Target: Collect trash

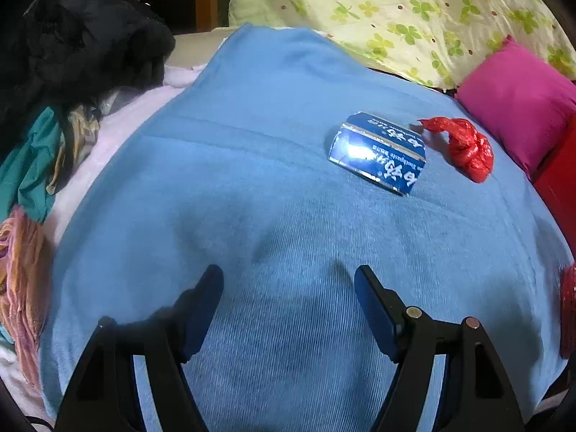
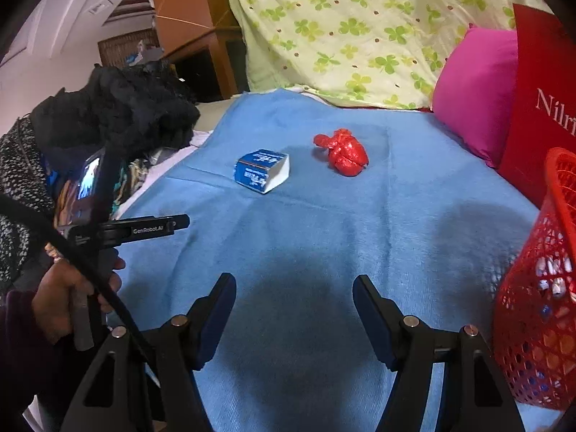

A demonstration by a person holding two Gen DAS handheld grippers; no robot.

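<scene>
While both grippers hang over the blue blanket [image 2: 288, 237] spread on the bed, neither holds anything: the left gripper [image 1: 289, 275] has its fingers [image 1: 374, 309] set well apart with only bare blanket between them, and the right gripper [image 2: 294, 284] likewise has its fingers [image 2: 370, 318] wide apart over a dark shadow on the blanket, nothing gripped. Trash on the blanket: a small blue carton [image 2: 262, 170] with white print, lying on its side with one pale end toward the right wrist camera, and just beside it, to its right, a crumpled red plastic bag [image 2: 343, 153] knotted into a lump; the two look close but apart in the right wrist view, nearly touching in the left wrist view [image 1: 378, 151] [image 1: 464, 149]. Both sit well ahead of the fingers of either gripper. A red mesh basket [image 2: 532, 309] stands at the right edge of the blanket, near the right gripper; through the mesh, small white, blue and orange bits show inside, too small to tell what. Behind the basket a red paper bag [image 2: 540, 82] with white lettering stands upright against a magenta pillow [image 2: 475, 93]. A clover-print cover [image 2: 360, 25] lies piled at the far end. A heap of black and coloured clothes [image 1: 72, 57] sits left of the blanket. In the right wrist view a hand [image 2: 68, 298] grips the left gripper's handle at lower left.
</scene>
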